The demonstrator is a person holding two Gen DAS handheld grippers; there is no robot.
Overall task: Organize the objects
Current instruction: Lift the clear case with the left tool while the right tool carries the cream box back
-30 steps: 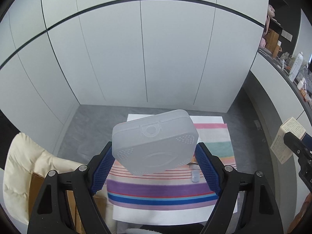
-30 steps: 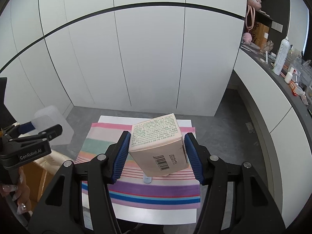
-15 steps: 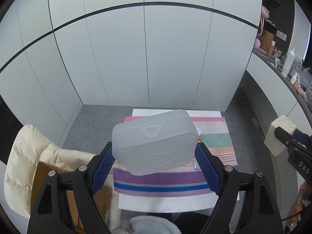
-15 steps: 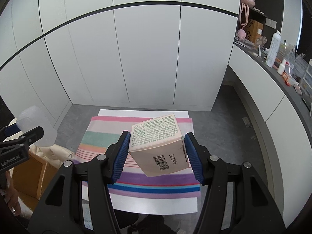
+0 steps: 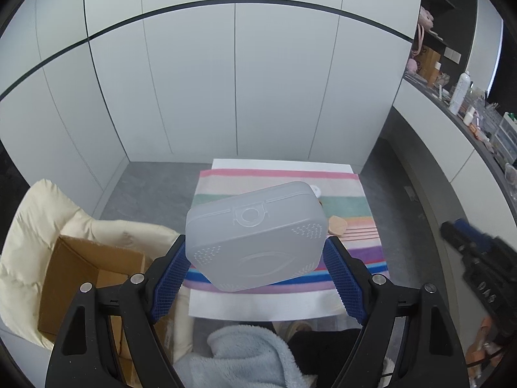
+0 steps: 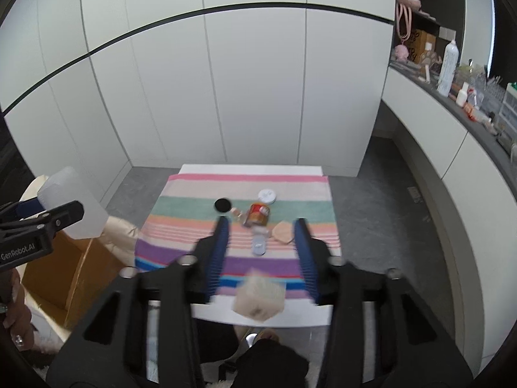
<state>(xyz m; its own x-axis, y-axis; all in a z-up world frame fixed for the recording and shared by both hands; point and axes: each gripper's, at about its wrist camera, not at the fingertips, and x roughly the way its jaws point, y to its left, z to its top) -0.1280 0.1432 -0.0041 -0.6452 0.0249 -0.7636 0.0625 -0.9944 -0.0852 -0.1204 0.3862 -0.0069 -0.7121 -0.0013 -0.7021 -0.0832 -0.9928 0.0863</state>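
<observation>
Left wrist view: the left gripper [image 5: 255,242] is clamped on one frosted plastic case [image 5: 255,236], tilted, above the striped cloth [image 5: 281,174]. One open cardboard box [image 5: 80,268] sits lower left.

Right wrist view: the right gripper [image 6: 261,226] is closing with nothing between its pads. One blurred carton [image 6: 258,300] is loose below, over the table's near edge [image 6: 290,318]. One orange jar [image 6: 258,215] lies on the cloth.

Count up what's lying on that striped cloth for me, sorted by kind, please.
Round lids: 2 (black round lid, white round lid)
Containers: 2 (orange-labelled jar on its side, small clear bottle)
Soft pads: 1 (beige pad)
Total: 5, plus a small pale bit beside the jar, too blurred to name.
</observation>
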